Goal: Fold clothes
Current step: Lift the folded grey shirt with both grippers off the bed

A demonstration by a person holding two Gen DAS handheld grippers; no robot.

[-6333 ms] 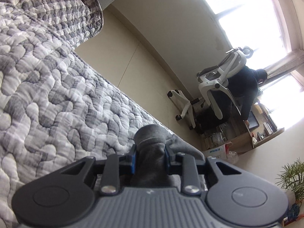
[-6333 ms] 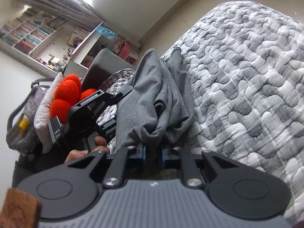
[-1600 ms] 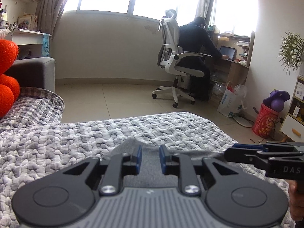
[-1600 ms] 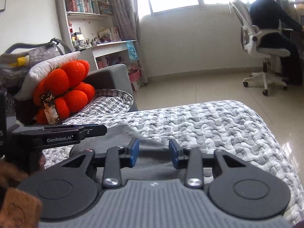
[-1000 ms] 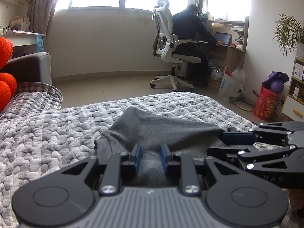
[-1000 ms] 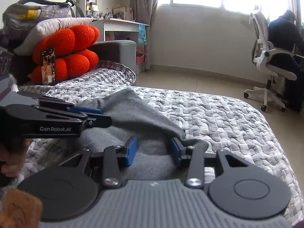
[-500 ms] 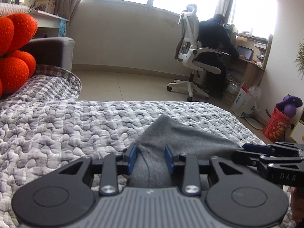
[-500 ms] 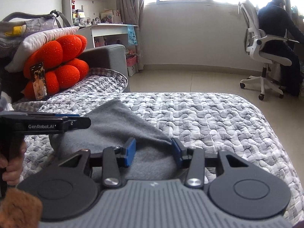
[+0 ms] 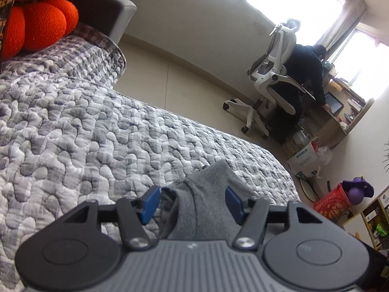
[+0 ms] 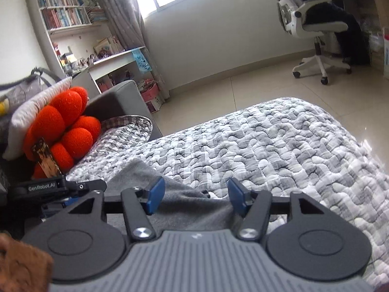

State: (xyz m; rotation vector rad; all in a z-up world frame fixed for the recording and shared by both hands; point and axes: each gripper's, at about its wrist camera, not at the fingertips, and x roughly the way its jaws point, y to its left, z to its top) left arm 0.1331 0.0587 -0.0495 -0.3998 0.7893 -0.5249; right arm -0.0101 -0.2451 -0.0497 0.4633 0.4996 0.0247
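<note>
A grey garment [image 9: 206, 202] lies on the grey-and-white quilted bed [image 9: 85, 133]. In the left wrist view a raised fold of it stands between the blue pads of my left gripper [image 9: 193, 203], whose jaws are opening; the pads stand clear of the cloth. In the right wrist view the grey garment [image 10: 175, 199] lies flat under my right gripper [image 10: 195, 196], whose jaws are also opening, with cloth below them and nothing pinched. The left gripper [image 10: 58, 186] shows at that view's left edge, over the garment's left side.
Orange round cushions [image 10: 63, 126] and a grey sofa arm [image 10: 116, 102] stand at the bed's left. A person sits in a white office chair [image 9: 274, 73] at a desk beyond the tiled floor. A red basket [image 9: 333, 199] and a paper bag [image 9: 304, 158] stand by the right wall.
Both grippers' jaws have spread wide and let go of the grey cloth. Both wrists have rolled, so the views tilt. The garment has sunk flatter onto the quilt.
</note>
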